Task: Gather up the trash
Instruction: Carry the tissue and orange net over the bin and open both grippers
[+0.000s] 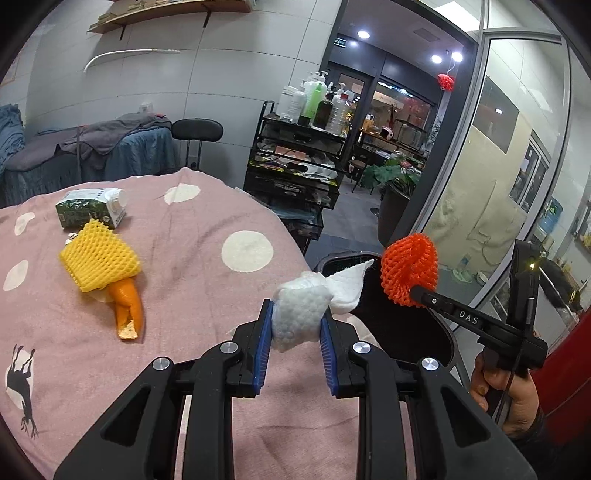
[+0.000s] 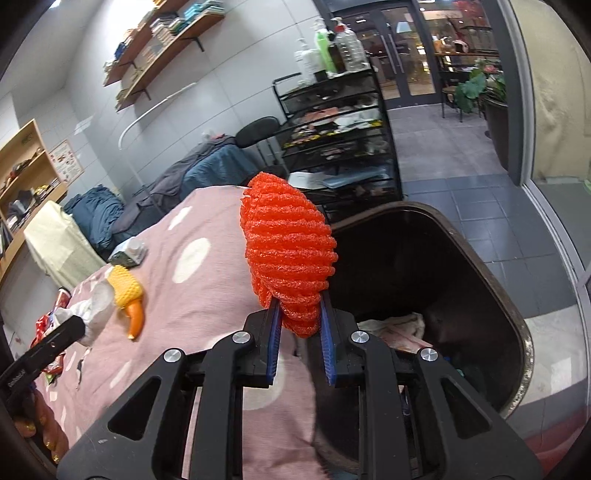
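While pink dotted cloth (image 1: 192,236) covers the table, left tongs (image 1: 296,321) pinch white foam (image 1: 299,314), right tongs (image 2: 298,317) red netting (image 2: 288,247).

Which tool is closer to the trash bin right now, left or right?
Right. The right tool holds the orange foam net at the trash bin rim. The left tool, gripping the white tissue, is over the pink blanket, short of it.

Orange foam net (image 2: 288,254), pink white-dotted blanket (image 1: 207,236)

bright ceiling spots (image 1: 364,34) | sharp centre | fisheye-warped, perhaps blurred edges
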### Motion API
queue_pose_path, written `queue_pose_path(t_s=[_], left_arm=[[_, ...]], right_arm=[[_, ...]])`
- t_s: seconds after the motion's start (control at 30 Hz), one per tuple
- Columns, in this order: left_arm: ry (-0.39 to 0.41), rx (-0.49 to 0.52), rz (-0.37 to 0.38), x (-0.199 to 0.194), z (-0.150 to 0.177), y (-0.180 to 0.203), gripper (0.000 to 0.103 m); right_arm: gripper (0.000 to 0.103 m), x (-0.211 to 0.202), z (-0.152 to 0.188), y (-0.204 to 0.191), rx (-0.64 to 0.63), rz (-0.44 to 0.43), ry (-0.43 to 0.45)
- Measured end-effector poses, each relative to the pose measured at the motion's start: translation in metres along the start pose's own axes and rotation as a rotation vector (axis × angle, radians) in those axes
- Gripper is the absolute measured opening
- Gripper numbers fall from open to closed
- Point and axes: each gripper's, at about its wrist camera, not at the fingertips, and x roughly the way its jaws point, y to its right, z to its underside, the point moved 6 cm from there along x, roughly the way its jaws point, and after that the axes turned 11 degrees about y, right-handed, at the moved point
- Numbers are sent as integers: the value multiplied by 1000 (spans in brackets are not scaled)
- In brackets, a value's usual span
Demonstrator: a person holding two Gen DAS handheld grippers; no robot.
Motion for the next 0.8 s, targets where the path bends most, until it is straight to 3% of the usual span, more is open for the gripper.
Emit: queue_pose_path(t_s=[0.43, 0.5, 0.57, 0.6, 0.8], left_arm=[[-56, 55, 76, 29, 5, 41, 24], [-63, 65, 84, 33, 6, 48, 24], [-76, 68, 100, 37, 7, 54, 24], [-81, 69, 107, 39, 8, 57, 24], [-100, 91, 132, 50, 10, 74, 24]], right_arm=[[22, 17, 23, 64, 80, 162, -74], [31, 19, 26, 70, 98, 173, -84], [63, 18, 29, 76, 118, 179, -77], [69, 16, 30, 78, 132, 183, -66], [77, 10, 31, 85, 152, 190, -42]])
